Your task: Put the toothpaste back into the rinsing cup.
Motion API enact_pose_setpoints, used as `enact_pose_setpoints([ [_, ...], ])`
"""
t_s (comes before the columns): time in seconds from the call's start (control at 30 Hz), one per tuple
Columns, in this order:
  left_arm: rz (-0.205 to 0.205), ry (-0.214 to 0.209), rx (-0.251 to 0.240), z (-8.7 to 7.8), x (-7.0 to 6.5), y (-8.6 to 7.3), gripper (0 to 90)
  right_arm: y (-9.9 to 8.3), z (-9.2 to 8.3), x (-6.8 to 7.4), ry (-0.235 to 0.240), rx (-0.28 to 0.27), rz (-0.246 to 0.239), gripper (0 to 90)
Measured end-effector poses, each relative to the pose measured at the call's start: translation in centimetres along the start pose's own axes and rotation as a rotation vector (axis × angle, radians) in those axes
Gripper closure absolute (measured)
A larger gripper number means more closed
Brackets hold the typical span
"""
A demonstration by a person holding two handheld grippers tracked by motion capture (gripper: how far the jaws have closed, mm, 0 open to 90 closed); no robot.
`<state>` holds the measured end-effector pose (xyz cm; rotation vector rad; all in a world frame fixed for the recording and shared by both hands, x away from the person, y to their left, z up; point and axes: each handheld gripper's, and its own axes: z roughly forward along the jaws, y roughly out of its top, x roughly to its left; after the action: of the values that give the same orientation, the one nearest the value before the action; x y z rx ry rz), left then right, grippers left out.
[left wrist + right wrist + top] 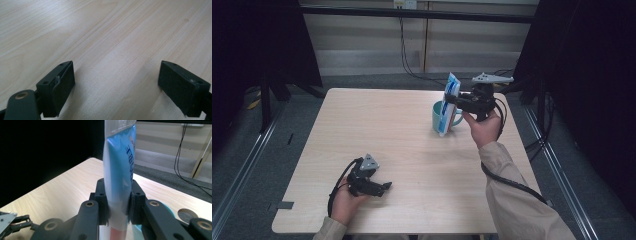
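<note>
The right gripper (455,101) clamps its jaws on a blue tube (449,102) above the cup (439,116), hiding the cup's mouth. Well away from the cup, the left gripper (384,186) rests open-jawed on the bench (377,120).

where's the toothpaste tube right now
In the high view the toothpaste tube stands nearly upright at the table's far right, clamped in the right gripper just above the teal mug. The right gripper view shows it pinched between the jaws.
</note>
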<state>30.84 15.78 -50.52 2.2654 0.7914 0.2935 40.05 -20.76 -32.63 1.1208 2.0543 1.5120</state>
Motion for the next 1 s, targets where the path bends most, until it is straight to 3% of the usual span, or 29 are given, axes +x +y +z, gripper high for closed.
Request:
enact_pose_setpoints([
  [0.5,0.006,-0.01,-0.048,0.0,0.1,-0.6,11.6,2.2,0.3,-1.1,-0.057,-0.023,-0.024,74.5],
  [1.0,0.008,-0.019,-0.041,0.0,0.1,-0.6,11.4,3.1,1.0,-2.6,-0.109,-0.056,0.004,74.4],
])
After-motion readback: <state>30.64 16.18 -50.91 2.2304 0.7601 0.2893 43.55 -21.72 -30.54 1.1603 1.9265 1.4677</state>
